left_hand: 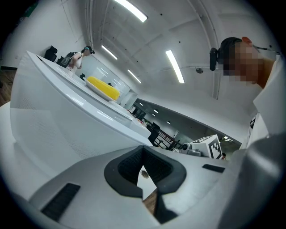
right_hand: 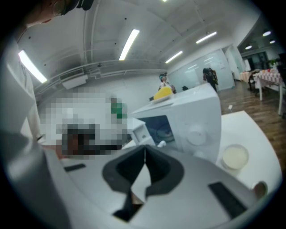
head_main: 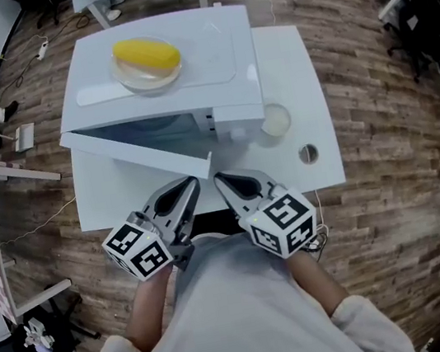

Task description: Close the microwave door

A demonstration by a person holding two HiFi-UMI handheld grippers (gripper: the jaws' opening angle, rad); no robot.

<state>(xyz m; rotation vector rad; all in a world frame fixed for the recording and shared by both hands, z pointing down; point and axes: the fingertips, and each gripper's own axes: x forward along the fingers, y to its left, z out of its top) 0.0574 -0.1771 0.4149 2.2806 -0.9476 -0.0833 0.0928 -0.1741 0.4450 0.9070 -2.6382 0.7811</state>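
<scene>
Fingers on both are sitting pressed together, tips meeting, nothing pinched: left gripper [left_hand: 143, 154], right gripper [right_hand: 144, 154]. Both are hovering side by side just off the free corner of the microwave door [head_main: 137, 153]; can't tell if either is touching it. Door is hanging part open, angled out from the white microwave [head_main: 208, 56] on the white table [head_main: 294, 67]. Corn cob [head_main: 147, 55] is lying in a clear dish [head_main: 137, 80] on the microwave top. Small round bowl [head_main: 275, 120] is sitting just beside the microwave's right side.

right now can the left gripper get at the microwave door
Probably yes. The door stands open toward the left gripper. Its free edge is just ahead of the shut jaws, and nothing lies between them.
</scene>
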